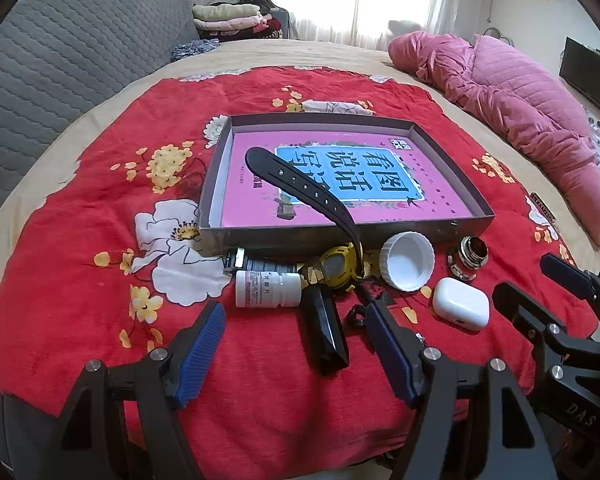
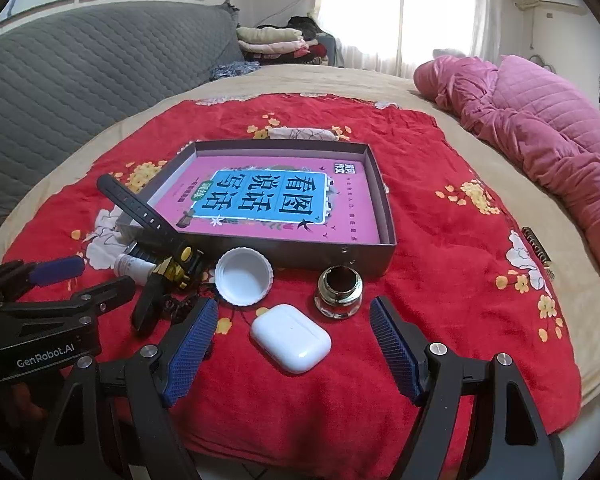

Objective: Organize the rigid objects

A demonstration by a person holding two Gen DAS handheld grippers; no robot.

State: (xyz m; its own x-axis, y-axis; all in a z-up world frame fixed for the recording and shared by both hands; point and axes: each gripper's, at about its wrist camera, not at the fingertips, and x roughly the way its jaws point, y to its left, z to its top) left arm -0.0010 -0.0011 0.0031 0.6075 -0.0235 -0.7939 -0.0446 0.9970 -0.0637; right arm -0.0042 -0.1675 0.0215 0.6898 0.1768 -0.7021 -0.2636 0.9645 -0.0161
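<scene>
A shallow grey box (image 1: 340, 236) (image 2: 308, 254) with a pink book in it lies on the red flowered cloth. In front of it sit a yellow watch (image 1: 338, 266) (image 2: 182, 266) with one black strap leaning over the box wall, a white pill bottle (image 1: 266, 288) (image 2: 134, 268), a white cap (image 1: 407, 260) (image 2: 243, 280), a small glass jar (image 1: 468, 256) (image 2: 339, 290) and a white earbud case (image 1: 460, 308) (image 2: 290, 338). My left gripper (image 1: 296, 344) (image 2: 80, 280) is open astride the watch's lower strap (image 1: 326, 332). My right gripper (image 2: 294, 344) (image 1: 540, 288) is open, the earbud case between its fingers.
A pink quilt (image 1: 520, 112) (image 2: 540, 128) is bunched at the right of the bed. A grey quilted backrest (image 1: 60, 60) rises at the left, with folded clothes (image 2: 272, 42) behind. A small dark patterned object (image 2: 536, 248) lies at the cloth's right edge.
</scene>
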